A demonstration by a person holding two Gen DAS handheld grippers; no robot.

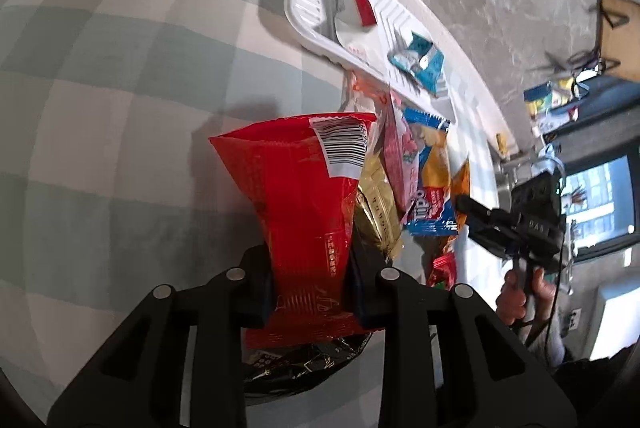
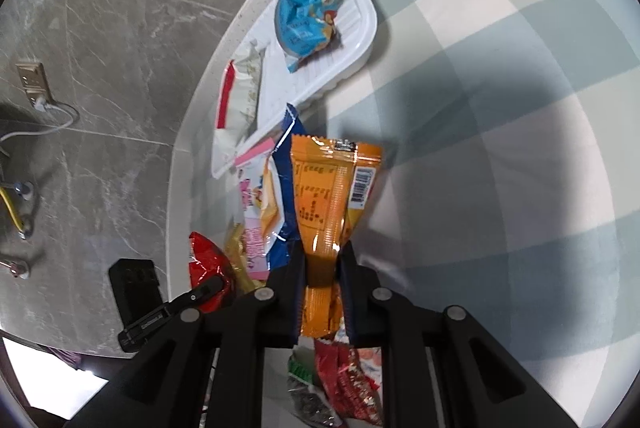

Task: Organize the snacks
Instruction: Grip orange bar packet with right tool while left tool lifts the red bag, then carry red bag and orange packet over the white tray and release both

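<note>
My left gripper (image 1: 310, 270) is shut on a red snack packet (image 1: 298, 188) with a barcode label, held above the pile. My right gripper (image 2: 322, 268) is shut on an orange snack packet (image 2: 328, 196), pinched at its middle. A white ribbed tray (image 1: 304, 28) lies at the table edge with a white-and-red packet (image 1: 352, 8) and a light blue packet (image 1: 420, 62) in it. The same tray (image 2: 360, 40) shows in the right wrist view with the blue packet (image 2: 308, 16) inside. A pile of loose packets (image 1: 424, 180) lies beside the tray.
A green-and-white checked cloth (image 1: 120, 88) covers the table. The table's pale rim (image 2: 208, 76) borders grey marble floor (image 2: 100, 28). The other gripper and the hand that holds it (image 1: 516, 220) are at the right. More red packets (image 2: 344, 380) lie under my right gripper. A cable and socket (image 2: 36, 88) sit on the floor.
</note>
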